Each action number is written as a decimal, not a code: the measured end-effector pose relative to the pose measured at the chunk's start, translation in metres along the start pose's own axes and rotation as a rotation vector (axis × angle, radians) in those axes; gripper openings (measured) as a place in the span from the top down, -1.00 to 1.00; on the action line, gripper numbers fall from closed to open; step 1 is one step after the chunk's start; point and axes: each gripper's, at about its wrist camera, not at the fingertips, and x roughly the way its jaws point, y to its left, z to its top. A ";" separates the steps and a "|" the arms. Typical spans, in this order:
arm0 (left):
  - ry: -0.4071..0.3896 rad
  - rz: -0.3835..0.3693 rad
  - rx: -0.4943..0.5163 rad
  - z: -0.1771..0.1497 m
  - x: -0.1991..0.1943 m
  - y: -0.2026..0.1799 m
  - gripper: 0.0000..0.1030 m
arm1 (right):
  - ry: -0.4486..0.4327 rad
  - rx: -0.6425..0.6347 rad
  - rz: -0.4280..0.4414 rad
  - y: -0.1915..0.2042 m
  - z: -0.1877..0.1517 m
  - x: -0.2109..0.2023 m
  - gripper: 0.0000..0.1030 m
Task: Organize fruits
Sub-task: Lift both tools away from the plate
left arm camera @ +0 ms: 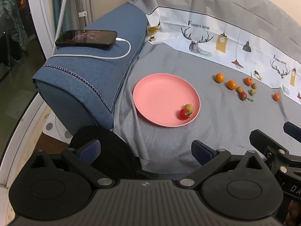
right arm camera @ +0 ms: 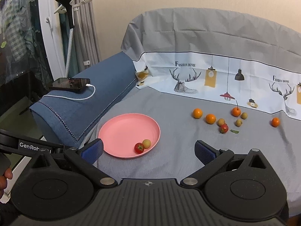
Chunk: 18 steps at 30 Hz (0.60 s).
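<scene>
Mid-sort: one red tomato (right arm camera: pixel 139 147) and one pale yellowish fruit (right arm camera: pixel 146 143) already in the pink plate (right arm camera: pixel 120 130), lower centre. Eight or so loose fruits (right arm camera: pixel 210 118) scattered centre right on the grey cloth (right arm camera: pixel 178 150). Left gripper (left arm camera: pixel 144 150) and right gripper (right arm camera: pixel 148 150) both wide open, empty. Next, probably: reaching right, closing gently on the nearest round fruit.

A pink plate (right arm camera: pixel 120 130) sits on a grey cloth-covered surface (right arm camera: pixel 178 150), holding a red tomato (right arm camera: pixel 139 148) touching a yellowish fruit (right arm camera: pixel 146 143) at its five o'clock rim. At two o'clock, well apart from the plate, oranges (right arm camera: pixel 210 118) and small fruits lie scattered. The right gripper (right arm camera: pixel 148 150) hangs above the cloth, jaws wide apart and empty. A phone (right arm camera: pixel 70 83) rests on a blue armrest (right arm camera: pixel 90 101) at ten o'clock.
</scene>
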 end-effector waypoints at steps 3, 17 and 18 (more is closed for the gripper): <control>0.006 0.003 0.003 0.002 0.003 -0.001 -0.99 | 0.008 0.001 0.000 -0.001 0.001 0.004 -0.98; 0.064 0.022 0.043 0.009 0.024 -0.013 -0.99 | 0.047 0.048 0.009 -0.016 -0.002 0.023 -0.98; 0.071 0.025 0.047 0.011 0.027 -0.015 -0.99 | 0.049 0.056 0.008 -0.018 -0.002 0.024 -0.98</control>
